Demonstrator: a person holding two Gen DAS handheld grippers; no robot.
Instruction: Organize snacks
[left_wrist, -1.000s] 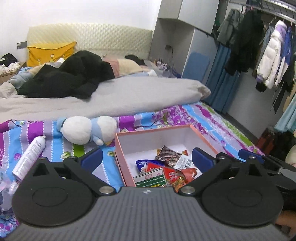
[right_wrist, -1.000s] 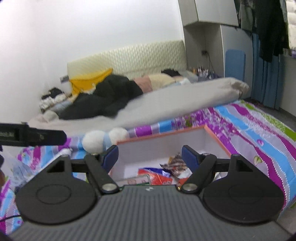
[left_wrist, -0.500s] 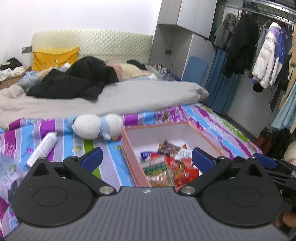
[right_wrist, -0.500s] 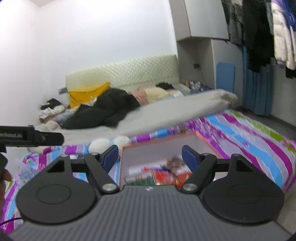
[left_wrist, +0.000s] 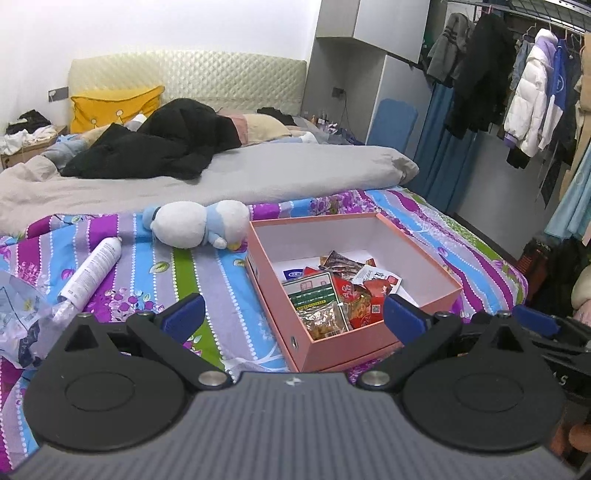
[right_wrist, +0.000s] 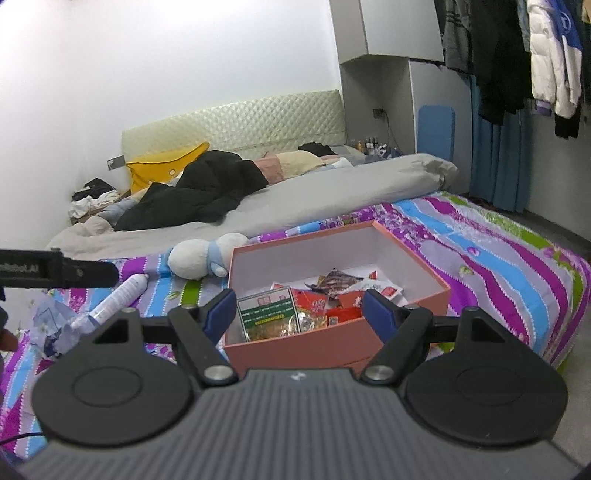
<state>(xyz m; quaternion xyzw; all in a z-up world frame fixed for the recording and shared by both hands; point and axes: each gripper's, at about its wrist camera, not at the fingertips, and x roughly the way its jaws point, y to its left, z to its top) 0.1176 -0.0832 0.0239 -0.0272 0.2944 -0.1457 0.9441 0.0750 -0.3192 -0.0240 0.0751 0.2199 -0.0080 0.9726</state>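
An open pink box (left_wrist: 424, 267) (right_wrist: 417, 260) sits on the striped bedspread and holds several snack packets (left_wrist: 332, 295) (right_wrist: 295, 306), among them a green-labelled one (left_wrist: 314, 293) (right_wrist: 267, 308). My left gripper (left_wrist: 293, 314) hangs open in front of the box's near corner with nothing between its blue-tipped fingers. My right gripper (right_wrist: 299, 310) is also open and empty, held back from the box's near wall. Part of the right gripper shows at the right edge of the left wrist view, and a black bar of the left tool (right_wrist: 55, 273) crosses the right wrist view.
A white and blue plush toy (left_wrist: 195, 223) (right_wrist: 199, 258) lies left of the box. A white spray can (left_wrist: 92, 271) (right_wrist: 118, 295) and a crumpled plastic bag (left_wrist: 18, 317) (right_wrist: 51, 325) lie further left. A grey duvet, black clothes and a yellow pillow lie behind; clothes hang at right.
Both grippers have drawn back from the box, so more of it and the bedspread shows. Their jaws stayed open and empty. The snacks stayed in the box.
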